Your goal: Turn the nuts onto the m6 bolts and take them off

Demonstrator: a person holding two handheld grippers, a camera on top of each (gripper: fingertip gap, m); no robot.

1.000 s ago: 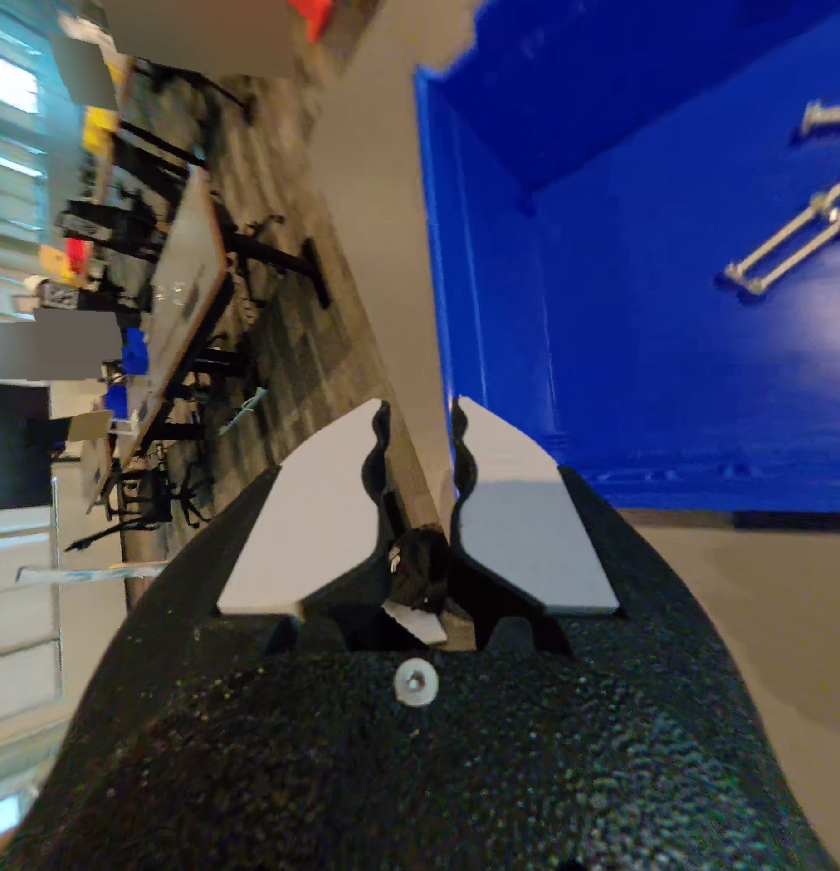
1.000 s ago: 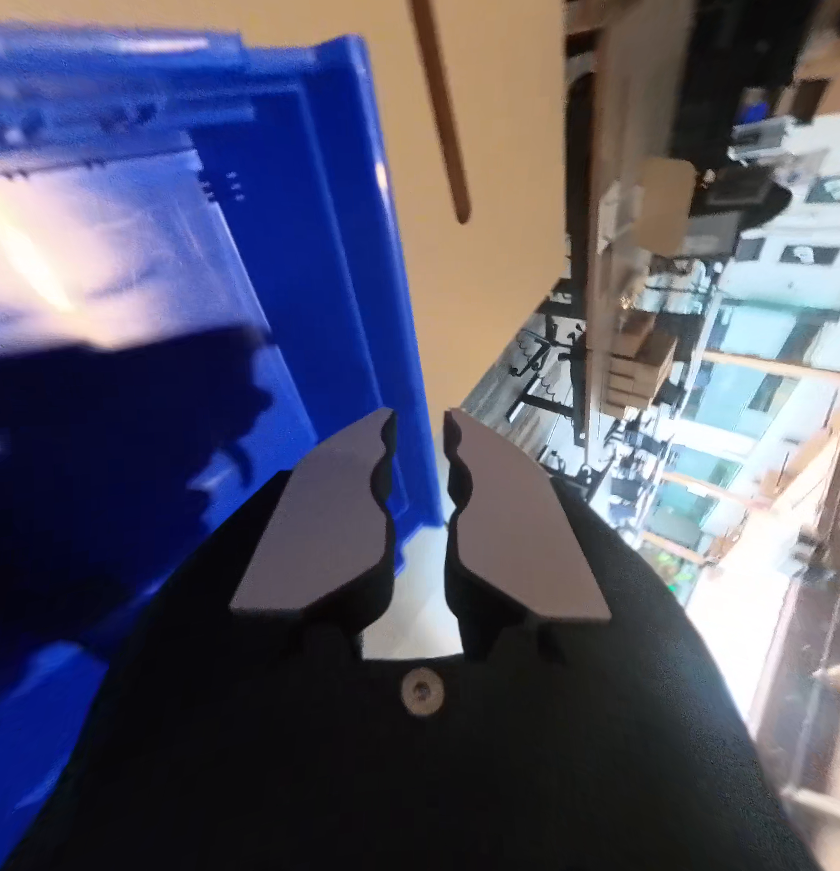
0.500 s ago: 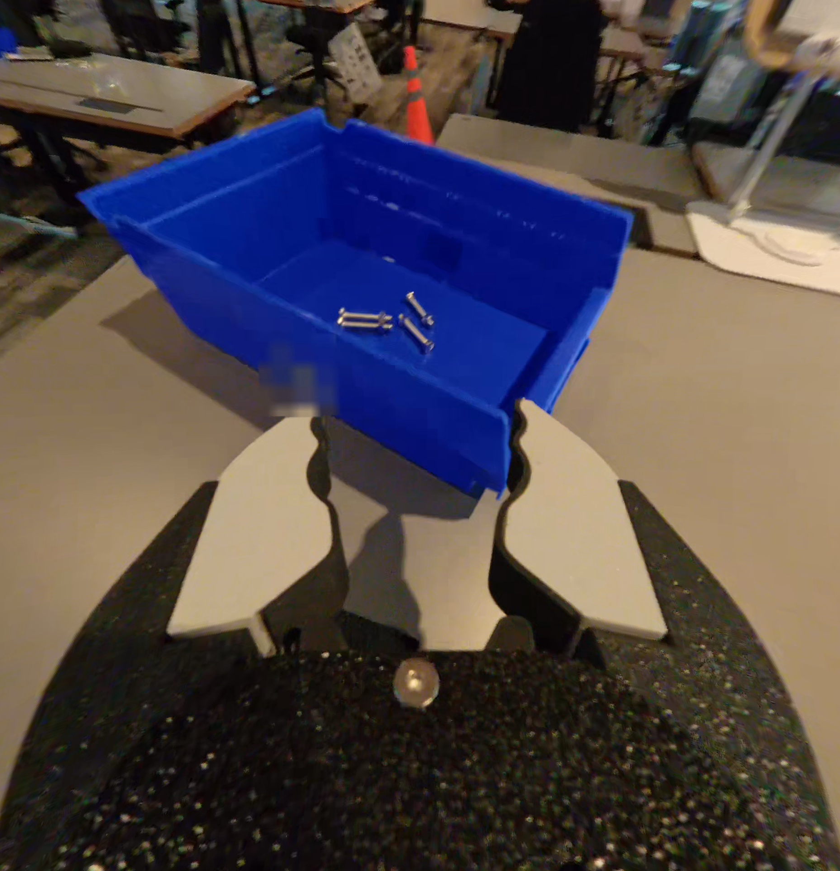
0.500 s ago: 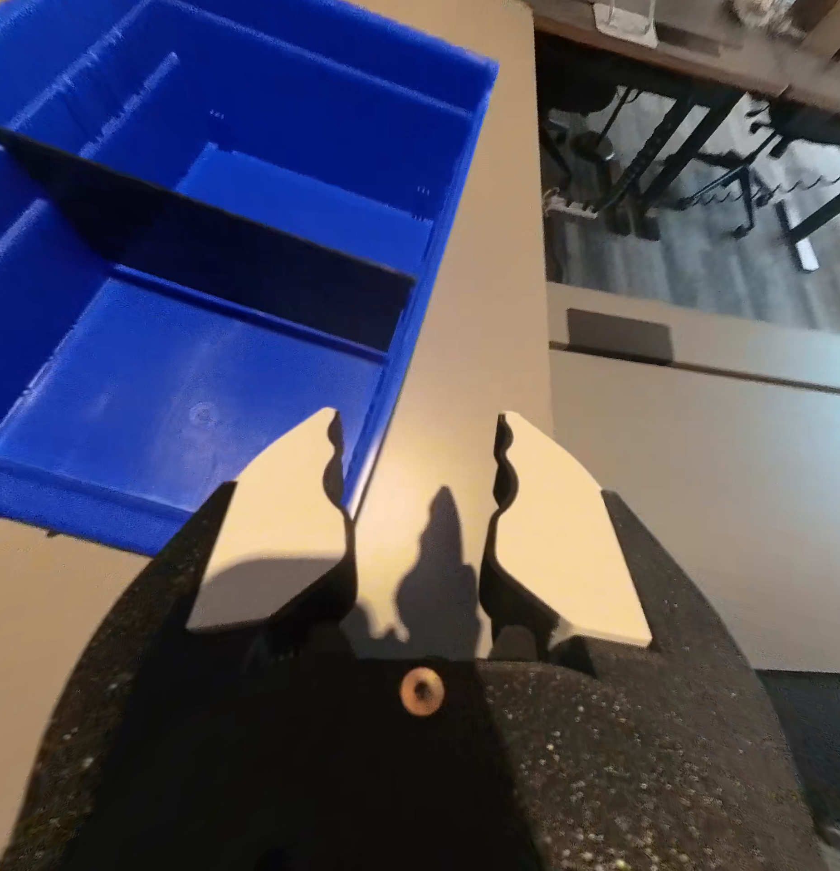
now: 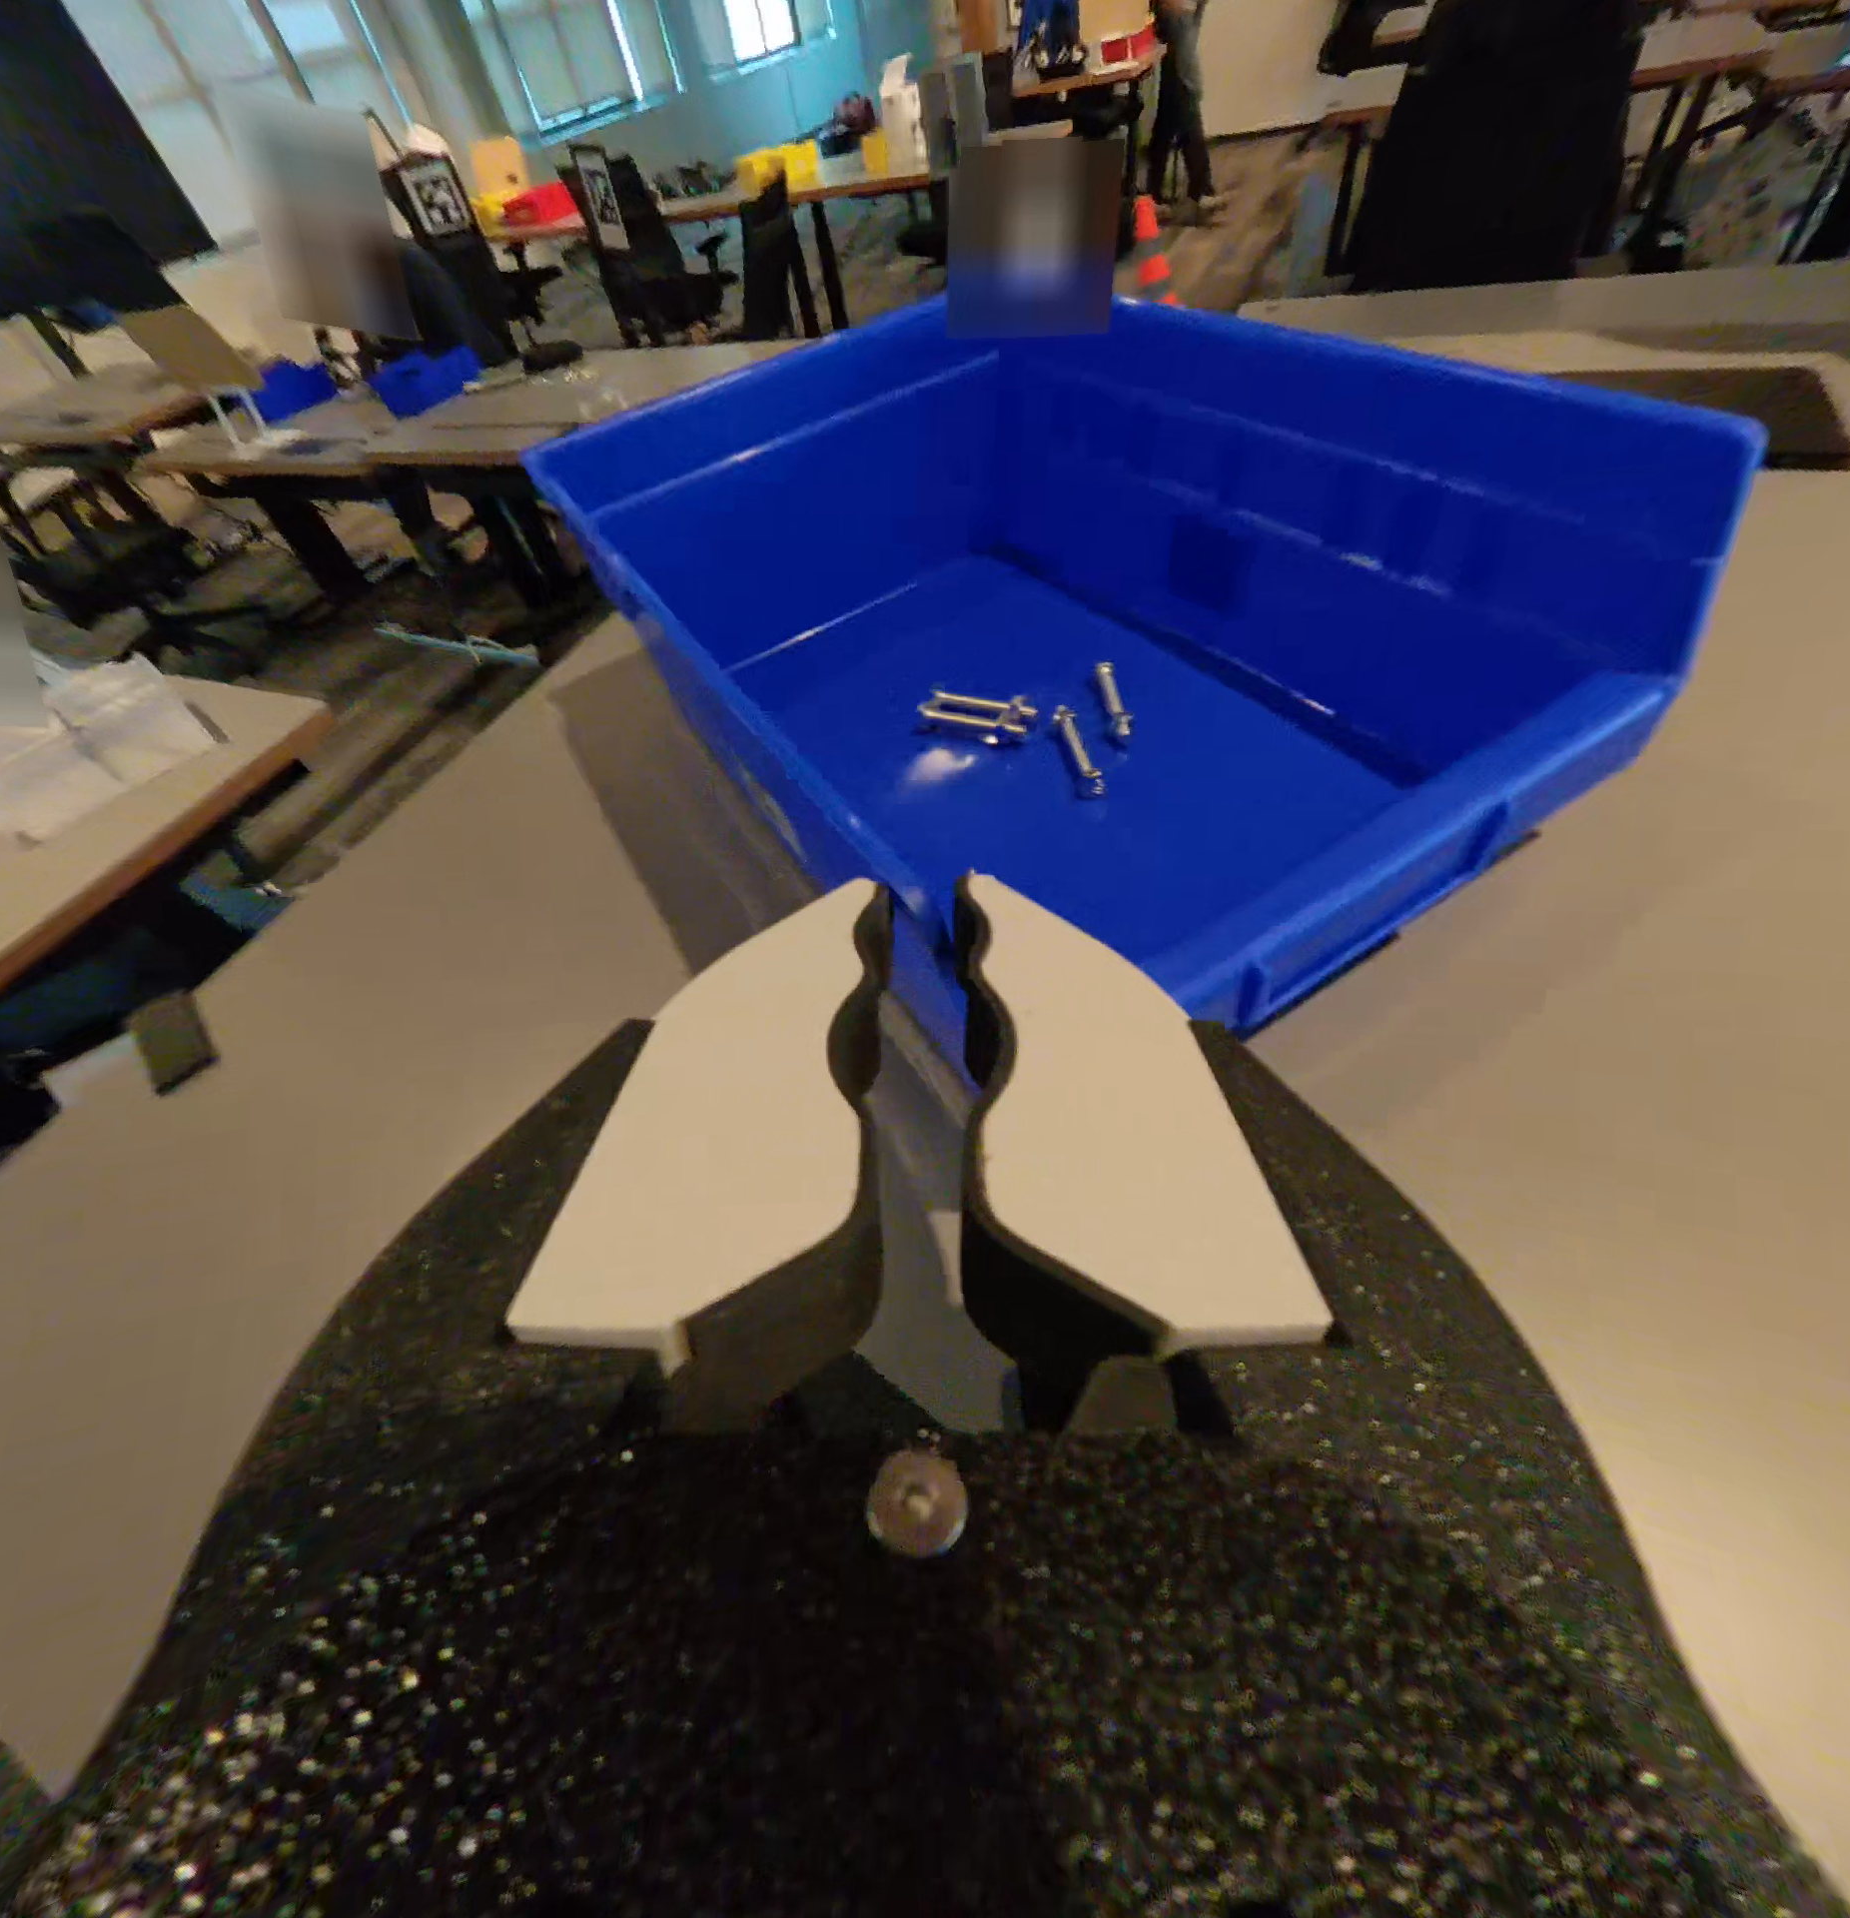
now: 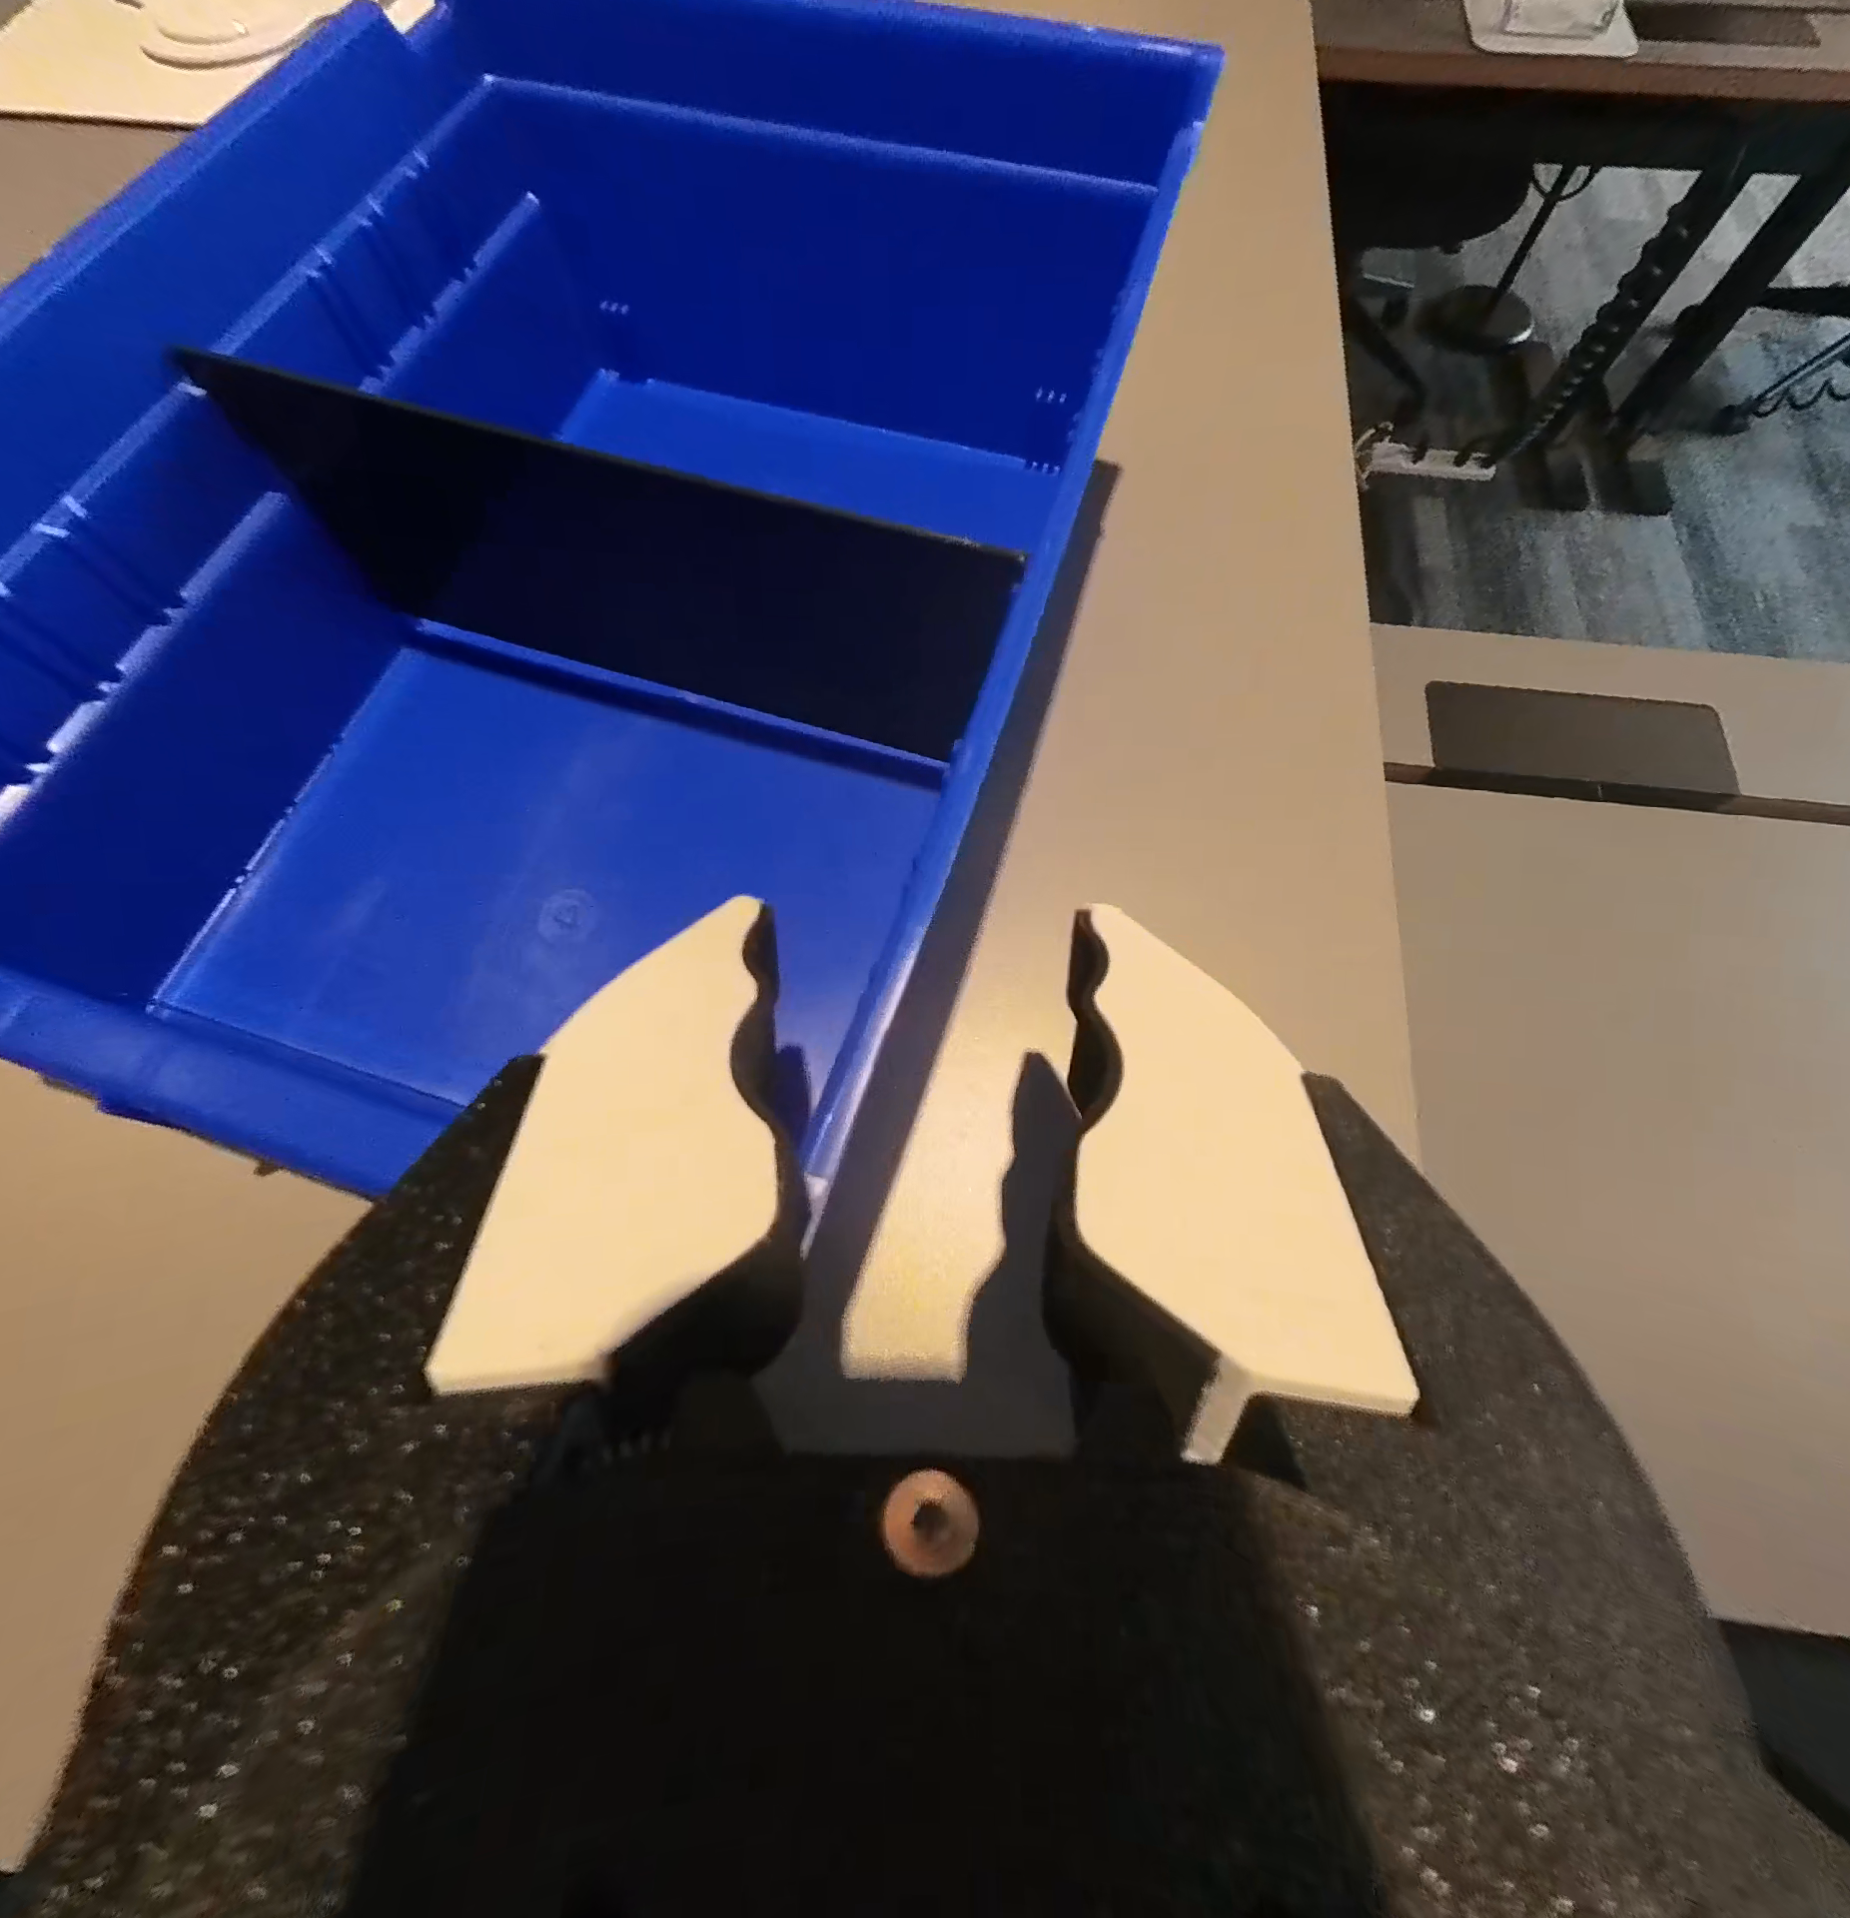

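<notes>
Several silver bolts (image 5: 1077, 747) lie loose on the floor of a blue bin (image 5: 1585, 830) in the left wrist view; I cannot make out separate nuts. My left gripper (image 5: 916, 895) hangs above the grey table just short of the bin's near corner, its jaws nearly together with nothing between them. In the right wrist view a second blue bin (image 6: 1097, 519) has a black divider (image 6: 630, 529) and two bare compartments. My right gripper (image 6: 921, 919) is open and empty over the bin's near right corner and the table beside it.
The grey table (image 5: 1523, 1194) carries both bins. Its right edge (image 6: 1362, 623) drops to a floor with black table legs. Other desks, chairs, yellow boxes and an orange cone (image 5: 1154, 259) stand far behind. A cream mat (image 6: 122, 73) lies beyond the divided bin. Some 80 centimeters of space lies between my two pairs of fingers.
Both views have swung from rolled sideways to level. The left jaws opened wide half a second ago and have closed again. The right jaws went from nearly shut to open.
</notes>
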